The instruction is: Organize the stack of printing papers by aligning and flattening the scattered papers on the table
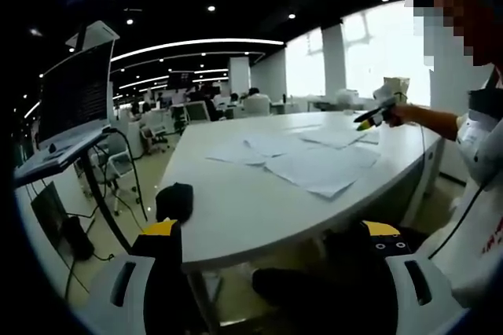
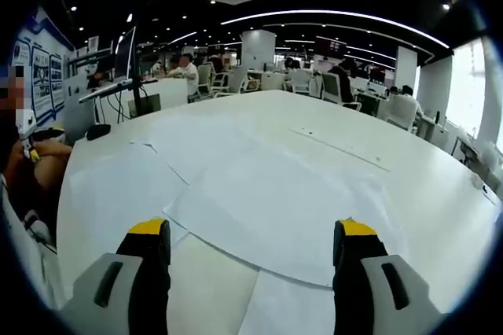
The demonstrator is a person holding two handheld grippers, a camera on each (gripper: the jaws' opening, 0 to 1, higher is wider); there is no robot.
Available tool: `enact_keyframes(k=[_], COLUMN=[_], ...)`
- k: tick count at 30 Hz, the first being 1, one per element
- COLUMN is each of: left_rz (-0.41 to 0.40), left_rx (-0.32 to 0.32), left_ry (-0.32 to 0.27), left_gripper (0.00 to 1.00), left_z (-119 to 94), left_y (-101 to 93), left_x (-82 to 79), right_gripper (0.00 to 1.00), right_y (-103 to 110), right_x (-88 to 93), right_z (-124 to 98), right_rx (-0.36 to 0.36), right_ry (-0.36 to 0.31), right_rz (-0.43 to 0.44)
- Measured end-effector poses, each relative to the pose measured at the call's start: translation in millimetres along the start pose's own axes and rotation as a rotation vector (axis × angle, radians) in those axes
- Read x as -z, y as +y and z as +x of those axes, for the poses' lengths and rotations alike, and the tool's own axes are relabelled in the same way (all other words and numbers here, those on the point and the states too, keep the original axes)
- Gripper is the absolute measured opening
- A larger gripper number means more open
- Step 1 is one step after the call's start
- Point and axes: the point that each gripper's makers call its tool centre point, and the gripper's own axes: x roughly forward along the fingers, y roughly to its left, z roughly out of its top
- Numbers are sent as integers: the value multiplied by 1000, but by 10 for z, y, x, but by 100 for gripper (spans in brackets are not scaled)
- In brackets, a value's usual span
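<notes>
Several white printing papers [image 1: 310, 158] lie scattered and overlapping on the white table [image 1: 236, 209]. My left gripper [image 1: 271, 233] hangs open off the table's near edge, nothing between its yellow-tipped jaws. The right gripper [image 1: 376, 115] shows far right in the left gripper view, held by a person's hand over the papers. In the right gripper view the sheets [image 2: 275, 201] spread under and ahead of my right gripper [image 2: 253, 237], which is open just above them. One sheet [image 2: 118, 185] lies to the left, another [image 2: 212, 134] farther back.
A small black object [image 1: 174, 200] rests on the table's near left corner. A monitor on a stand [image 1: 75, 99] rises to the left. Office chairs and desks [image 2: 236, 75] fill the background. The person [image 1: 479, 193] stands at the right of the table [image 2: 440, 193].
</notes>
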Motion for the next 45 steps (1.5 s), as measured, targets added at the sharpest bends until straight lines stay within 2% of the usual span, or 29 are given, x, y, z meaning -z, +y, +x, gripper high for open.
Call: enact_keyframes(k=[45], left_rz=[-10], left_rx=[-12], left_ry=[3], left_gripper=[95], left_z=[-37], left_y=[19], left_x=[31], right_gripper=[80], right_y=[14], right_x=[20], right_z=[130], right_rx=[-10], right_ry=[30], right_rz=[-3])
